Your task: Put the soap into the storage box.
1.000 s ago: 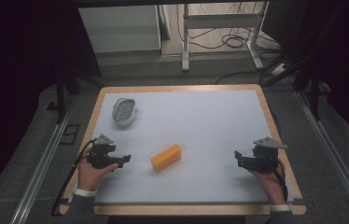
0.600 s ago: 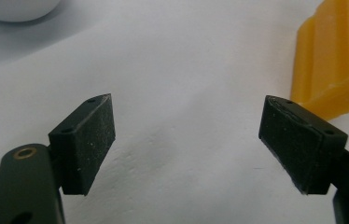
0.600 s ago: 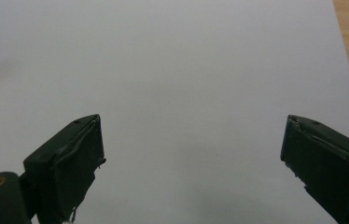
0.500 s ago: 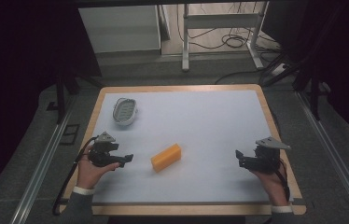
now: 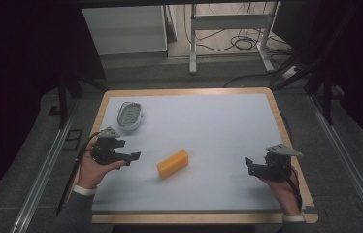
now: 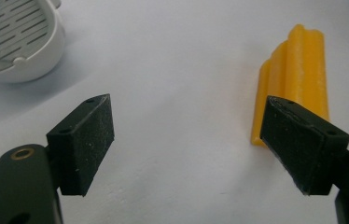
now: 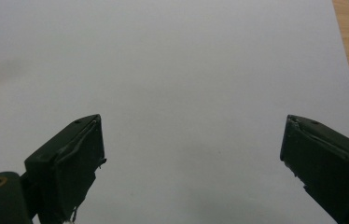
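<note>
I can read no text, label, brand, number or sign on anything in my views from here.

Light falls evenly on the pale bench (image 5: 208,126), while the room around it lies in near darkness. Shadows are soft and faint. Both tool views look slightly soft and grainy.

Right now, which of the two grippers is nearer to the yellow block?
The left gripper: its jaws point at the yellow block close by; the right gripper is farther off.
</note>
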Available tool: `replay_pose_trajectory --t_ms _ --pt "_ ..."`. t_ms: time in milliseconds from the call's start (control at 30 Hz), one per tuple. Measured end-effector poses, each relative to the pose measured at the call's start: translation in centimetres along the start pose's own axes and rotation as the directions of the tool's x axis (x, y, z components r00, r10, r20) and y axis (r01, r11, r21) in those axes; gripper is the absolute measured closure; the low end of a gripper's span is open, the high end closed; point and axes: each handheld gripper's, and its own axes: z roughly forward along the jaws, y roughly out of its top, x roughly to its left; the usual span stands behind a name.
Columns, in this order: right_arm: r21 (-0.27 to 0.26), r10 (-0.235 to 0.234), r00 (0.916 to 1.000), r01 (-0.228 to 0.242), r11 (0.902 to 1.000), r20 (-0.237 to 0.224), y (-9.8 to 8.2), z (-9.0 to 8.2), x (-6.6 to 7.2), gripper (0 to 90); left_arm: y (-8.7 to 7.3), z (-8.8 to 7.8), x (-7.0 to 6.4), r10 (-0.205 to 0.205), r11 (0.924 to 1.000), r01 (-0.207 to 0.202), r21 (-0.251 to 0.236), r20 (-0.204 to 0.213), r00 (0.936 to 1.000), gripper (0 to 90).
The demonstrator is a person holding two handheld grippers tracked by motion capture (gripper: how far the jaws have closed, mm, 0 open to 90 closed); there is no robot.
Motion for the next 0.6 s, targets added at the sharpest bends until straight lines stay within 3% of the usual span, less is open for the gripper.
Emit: replay_pose_trajectory --t_ms 600 --pt "0.007 0.006 0.9999 -0.006 1.0000 0.010 -0.2 -0.5 -0.6 6.8 2.3 0.5 -2.0 0.055 0.9980 -0.056 0.029 0.031 0.9980 17.9"
